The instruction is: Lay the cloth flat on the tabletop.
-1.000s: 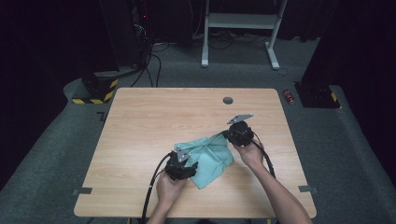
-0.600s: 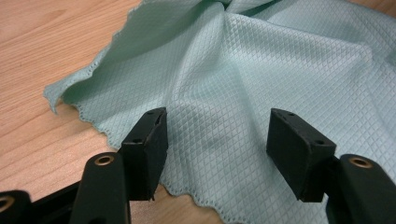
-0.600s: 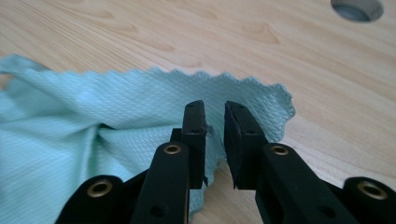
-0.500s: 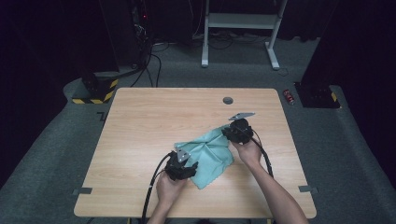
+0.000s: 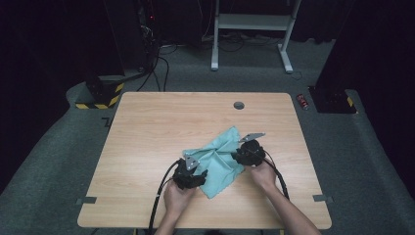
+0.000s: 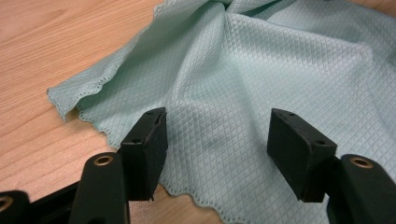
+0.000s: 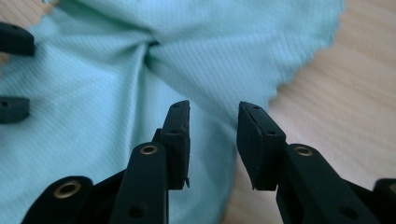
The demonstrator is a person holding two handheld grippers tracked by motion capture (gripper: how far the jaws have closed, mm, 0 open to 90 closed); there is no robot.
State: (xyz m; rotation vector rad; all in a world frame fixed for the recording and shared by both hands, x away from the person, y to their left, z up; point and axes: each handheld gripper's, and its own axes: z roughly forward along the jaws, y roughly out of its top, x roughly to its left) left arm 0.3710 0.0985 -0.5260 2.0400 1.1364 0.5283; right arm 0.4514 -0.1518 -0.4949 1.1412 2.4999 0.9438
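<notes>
While the teal microfibre cloth lies rumpled on the counter, the right gripper, fingers just parted, is poised at its edge; the left gripper is held spread above it.

Looking along the left gripper — two black jaws rising from the bottom edge, standing wide apart, nothing pinched between them. Beneath and beyond them, a pale mint-green cloth with a diamond-quilted weave and scalloped hem, rumpled into soft folds gathered toward the top of the frame. Lying on a light wooden tabletop — bare grain at the left, one cloth corner pointing that way, its hem slightly lifted.
</notes>
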